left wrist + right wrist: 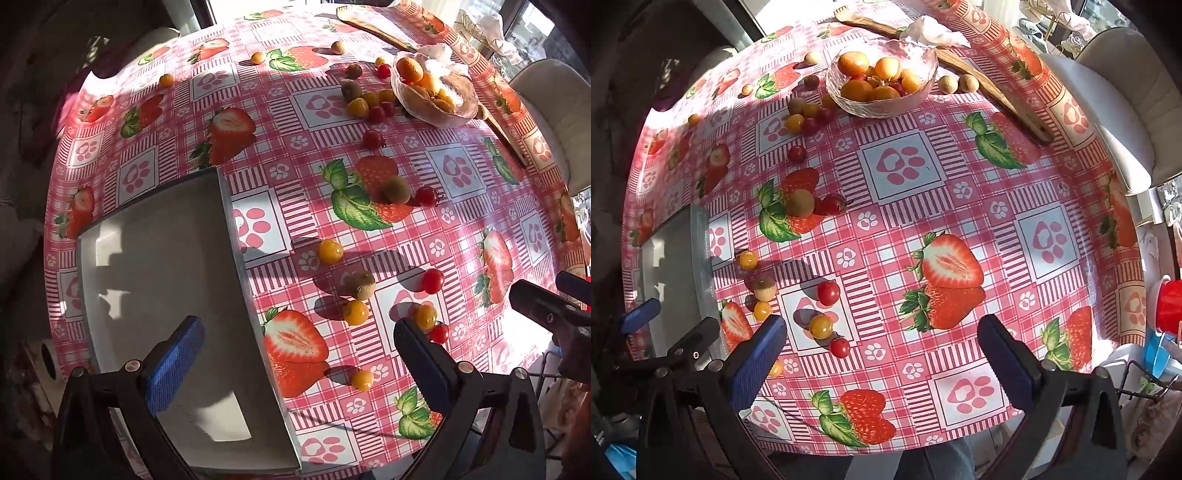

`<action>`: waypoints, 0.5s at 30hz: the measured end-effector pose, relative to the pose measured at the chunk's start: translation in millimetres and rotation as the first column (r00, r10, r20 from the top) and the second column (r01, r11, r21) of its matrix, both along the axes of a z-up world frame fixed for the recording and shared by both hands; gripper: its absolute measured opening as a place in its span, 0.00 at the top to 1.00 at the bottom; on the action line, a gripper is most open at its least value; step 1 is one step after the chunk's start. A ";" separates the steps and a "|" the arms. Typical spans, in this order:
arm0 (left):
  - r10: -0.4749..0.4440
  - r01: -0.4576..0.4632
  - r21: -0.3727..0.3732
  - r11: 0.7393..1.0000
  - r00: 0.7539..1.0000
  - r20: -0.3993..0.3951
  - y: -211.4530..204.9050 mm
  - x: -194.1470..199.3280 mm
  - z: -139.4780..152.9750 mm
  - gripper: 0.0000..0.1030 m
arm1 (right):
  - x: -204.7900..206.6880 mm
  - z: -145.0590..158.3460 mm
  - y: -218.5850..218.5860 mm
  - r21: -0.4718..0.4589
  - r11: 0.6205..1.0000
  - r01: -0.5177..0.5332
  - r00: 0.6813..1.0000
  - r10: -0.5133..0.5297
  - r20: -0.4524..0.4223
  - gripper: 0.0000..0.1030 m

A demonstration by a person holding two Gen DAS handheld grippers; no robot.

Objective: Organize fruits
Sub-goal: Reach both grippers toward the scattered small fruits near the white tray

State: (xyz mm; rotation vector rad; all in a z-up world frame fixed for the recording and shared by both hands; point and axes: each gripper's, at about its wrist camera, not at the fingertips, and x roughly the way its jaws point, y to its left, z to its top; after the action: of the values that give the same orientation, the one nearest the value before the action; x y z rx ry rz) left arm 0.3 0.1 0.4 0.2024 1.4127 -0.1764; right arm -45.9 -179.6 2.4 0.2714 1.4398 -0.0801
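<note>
So this looks like the very start of a pick, nothing grabbed yet. Both tools hang above the tabletop (960, 229) pointing down at it, jaws spread wide with nothing between them. The left tool (299, 354) sits half over a white tray (155, 266), which is empty as far as I can see. The right tool (882, 354) is over bare checked cloth.

Closest stuff: just by the right tool's left finger (757, 354) there's a red cherry tomato (840, 347), with a yellow cherry tomato (821, 326) right beyond it, close enough that they may be touching. Another small yellow one (775, 368) peeks out from behind that same finger, mostly hidden. A bit further out sit a second red tomato (828, 292), a brownish kiwi-type fruit (765, 288) and more yellow ones around it.

Past that, mid-table, another greenish-brown fruit (800, 202) sits against a red tomato. Further still there's a cluster of little tomatoes just in front of the glass bowl (834, 92), which already holds orange citrus-looking fruit and a few small ones. Behind the bowl is a long wooden board (997, 96) with a couple of pale round things on it; can't really tell what they are in the glare.

My read: the next move is for either tool to slide over the near red tomato, come straight down and close gently. They're small, round and smooth, so they'll roll or squish if it's off-centre. I can't tell yet whether they go to the tray or the bowl.
</note>
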 end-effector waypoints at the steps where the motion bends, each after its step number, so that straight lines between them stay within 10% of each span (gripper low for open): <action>1: 0.000 0.000 -0.003 1.000 1.000 0.001 0.0 0.2 0.5 0.00 | 0.4 0.3 0.0 0.000 1.000 0.000 1.000 0.000 0.000 0.00; 15: -0.016 0.016 -0.010 1.000 0.999 0.038 -1.2 -1.7 -1.4 0.00 | 4.7 3.9 -0.2 -0.002 1.000 0.023 1.000 -0.024 -0.010 0.00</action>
State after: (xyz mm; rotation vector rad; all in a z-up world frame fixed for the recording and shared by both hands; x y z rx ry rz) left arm -1.4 -1.1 -1.0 0.2073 1.3729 -0.1924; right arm -41.2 -179.8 6.3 0.2869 1.4466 -0.1020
